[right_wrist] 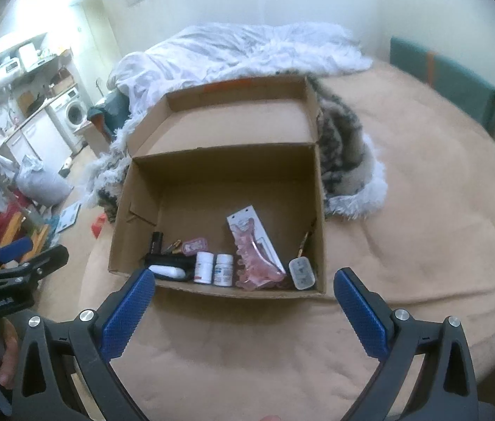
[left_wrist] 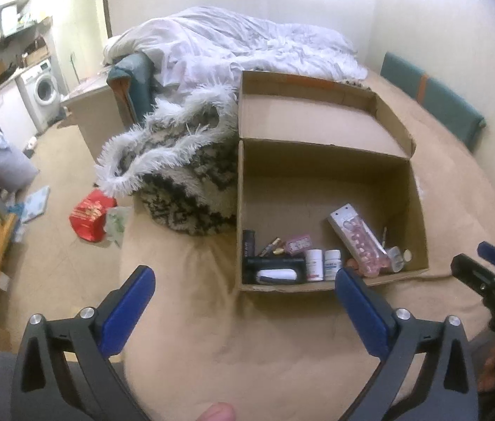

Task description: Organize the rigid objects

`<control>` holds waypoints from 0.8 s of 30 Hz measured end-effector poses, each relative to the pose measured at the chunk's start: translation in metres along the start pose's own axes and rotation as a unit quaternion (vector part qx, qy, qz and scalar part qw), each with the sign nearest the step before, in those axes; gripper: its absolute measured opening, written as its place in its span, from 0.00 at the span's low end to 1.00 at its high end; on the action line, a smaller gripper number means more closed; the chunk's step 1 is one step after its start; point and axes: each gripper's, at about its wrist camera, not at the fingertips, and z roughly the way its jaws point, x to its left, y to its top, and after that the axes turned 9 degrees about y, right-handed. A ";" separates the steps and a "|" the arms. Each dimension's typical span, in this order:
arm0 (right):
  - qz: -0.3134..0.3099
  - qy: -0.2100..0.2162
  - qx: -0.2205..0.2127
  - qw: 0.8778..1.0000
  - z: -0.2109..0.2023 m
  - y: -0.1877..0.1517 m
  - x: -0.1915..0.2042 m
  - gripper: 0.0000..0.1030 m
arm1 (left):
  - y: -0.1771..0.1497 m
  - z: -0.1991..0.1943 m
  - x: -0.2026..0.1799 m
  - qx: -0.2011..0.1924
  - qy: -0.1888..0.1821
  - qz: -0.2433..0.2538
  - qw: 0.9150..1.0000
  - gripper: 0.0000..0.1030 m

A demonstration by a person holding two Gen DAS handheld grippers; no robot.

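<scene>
**Box loaded, both grippers empty**

The left gripper [left_wrist: 245,280] and right gripper [right_wrist: 244,282] hover with fingers apart, holding nothing. Beyond, on the bed [right_wrist: 405,245], the cardboard box [right_wrist: 319,231] already holds two white bottles [right_wrist: 212,267] and a pink package [right_wrist: 252,245]; sorting looks largely done.

Open cardboard box [right_wrist: 212,175] sits on the bed, lid flap folded back. Along its near wall: a black tube [right_wrist: 170,262] lying flat with a white one [right_wrist: 167,272] beside it, two white pill bottles [right_wrist: 213,268] standing upright (side by side), a pink hair claw [right_wrist: 252,263] on its card, and a small clear case [right_wrist: 302,273] in the corner.
</scene>
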 end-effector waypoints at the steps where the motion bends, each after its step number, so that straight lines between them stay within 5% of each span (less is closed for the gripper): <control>1: 0.001 -0.003 -0.008 1.000 0.001 -0.003 -0.001 1.00 | -0.003 0.002 0.000 -0.002 -0.002 -0.002 1.000 0.99; 4: -0.013 -0.013 -0.033 0.999 0.009 -0.017 -0.003 1.00 | -0.007 0.006 -0.001 -0.006 0.012 -0.007 1.000 0.99; 6: -0.028 -0.039 -0.008 0.999 0.023 -0.018 -0.002 1.00 | -0.008 0.004 -0.003 -0.013 0.010 -0.005 1.000 0.99; 10: -0.014 -0.020 -0.015 1.000 0.024 -0.013 -0.004 1.00 | -0.013 -0.001 -0.011 -0.033 0.027 0.019 0.999 0.99; 24: -0.010 -0.019 -0.023 0.999 0.018 -0.015 -0.006 1.00 | -0.014 0.011 -0.006 -0.011 0.028 0.003 1.000 0.99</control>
